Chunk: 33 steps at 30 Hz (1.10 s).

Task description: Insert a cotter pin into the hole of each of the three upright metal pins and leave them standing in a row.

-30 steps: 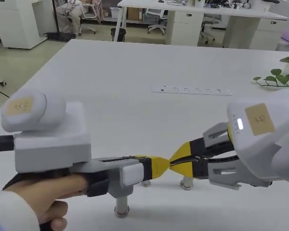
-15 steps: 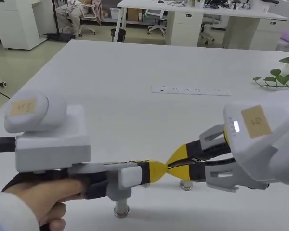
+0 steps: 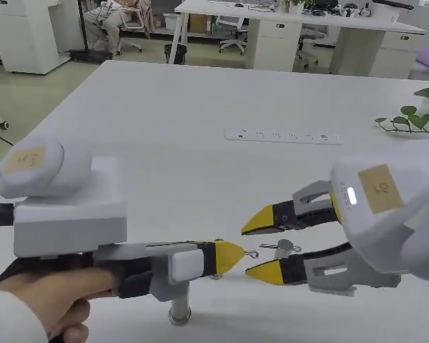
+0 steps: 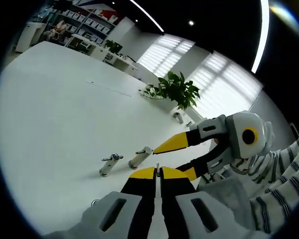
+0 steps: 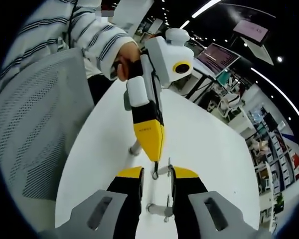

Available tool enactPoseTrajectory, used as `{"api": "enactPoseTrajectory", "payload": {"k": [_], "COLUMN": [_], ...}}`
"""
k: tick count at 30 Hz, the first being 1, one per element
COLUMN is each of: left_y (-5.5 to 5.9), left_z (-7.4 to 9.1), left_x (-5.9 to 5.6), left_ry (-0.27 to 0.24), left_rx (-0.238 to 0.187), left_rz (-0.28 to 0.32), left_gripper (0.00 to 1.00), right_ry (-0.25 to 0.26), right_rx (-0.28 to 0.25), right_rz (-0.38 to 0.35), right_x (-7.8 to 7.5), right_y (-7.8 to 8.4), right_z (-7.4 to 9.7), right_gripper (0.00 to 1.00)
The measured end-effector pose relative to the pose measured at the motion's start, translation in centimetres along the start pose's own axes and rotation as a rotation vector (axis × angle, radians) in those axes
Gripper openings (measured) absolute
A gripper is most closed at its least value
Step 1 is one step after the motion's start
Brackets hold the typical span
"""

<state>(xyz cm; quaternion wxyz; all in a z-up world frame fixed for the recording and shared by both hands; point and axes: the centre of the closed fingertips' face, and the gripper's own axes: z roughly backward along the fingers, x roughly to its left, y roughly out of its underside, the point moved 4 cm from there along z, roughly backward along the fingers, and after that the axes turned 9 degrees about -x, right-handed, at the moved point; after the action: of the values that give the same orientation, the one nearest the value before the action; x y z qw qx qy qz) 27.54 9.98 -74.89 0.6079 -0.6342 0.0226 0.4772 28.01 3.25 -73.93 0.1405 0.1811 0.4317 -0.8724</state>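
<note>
my left gripper (image 3: 236, 255) is clenched on a cotter pin (image 3: 251, 253). its yellow jaws are pressed flat together and the thin wire pokes out past the tips, looped end outward. my hand (image 3: 43, 304) is wrapped round the grip at the lower left of the head view.

my right gripper (image 3: 247, 251) is released, with its jaws spread wide, one above and one below the wire. the free end of the cotter pin sits in the gap between them and, as far as i can tell, touches neither jaw.

the near pin (image 3: 179, 312) stands upright on the white table (image 3: 200, 128), just under the body of my left gripper. i cannot tell whether it has a wire through it. the middle pin (image 3: 214, 274) is mostly hidden behind my left jaws. the far pin (image 3: 282, 247) shows through the gap of my open right jaws. in the left gripper view the middle and far pins stand side by side, close but apart, and each shows a thin cross wire (image 4: 108, 159) near its top.

a power strip (image 3: 282, 134) lies farther back on the table, well apart from the pins. a leafy plant (image 3: 407, 118) reaches in at the right edge.
</note>
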Motion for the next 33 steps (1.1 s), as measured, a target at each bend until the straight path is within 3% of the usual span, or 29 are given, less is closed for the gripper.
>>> {"api": "enactPoseTrajectory", "payload": {"k": [3,5,9,12,13,15,21,27,33], "left_y": [0.1,0.2,0.2,0.3,0.3,0.3,0.7,1.3,1.9], "left_z": [0.5,0.9,1.5,1.7,1.8,1.9,2.0,2.3,2.7], "left_x": [0.1,0.1,-1.0,-1.5,-1.7,-2.0,-2.2,-2.0,-1.8], "left_ry": [0.012,0.029,0.129,0.182,0.205,0.235,0.279,0.290,0.307], "left_rx": [0.010,0.025,0.018,0.016,0.013,0.012,0.033,0.070,0.077], "left_rz": [-0.081,-0.187,-0.377,-0.490,-0.555,-0.603,-0.666,-0.676,-0.662], "left_gripper": [0.00,0.00,0.00,0.01,0.01,0.01,0.01,0.01,0.01], "right_ry": [-0.016,-0.019,-0.045,-0.078,-0.087,-0.105,-0.138,-0.170,-0.194], "right_rx": [-0.003,-0.043,-0.098,-0.133,-0.135,-0.145,-0.153,-0.160,-0.164], "right_rz": [-0.146,-0.214,-0.349,-0.406,-0.408,-0.412,-0.411,-0.418,-0.418], "right_x": [0.2,0.2,0.5,0.9,1.0,1.4,2.0,2.7,3.6], "right_y": [0.8,0.8,0.7,0.4,0.4,0.2,-0.1,-0.3,-0.5], "right_z": [0.1,0.2,0.5,0.5,0.5,0.4,0.1,-0.2,-0.5], "right_gripper": [0.26,0.26,0.26,0.25,0.24,0.23,0.14,0.09,0.06]}}
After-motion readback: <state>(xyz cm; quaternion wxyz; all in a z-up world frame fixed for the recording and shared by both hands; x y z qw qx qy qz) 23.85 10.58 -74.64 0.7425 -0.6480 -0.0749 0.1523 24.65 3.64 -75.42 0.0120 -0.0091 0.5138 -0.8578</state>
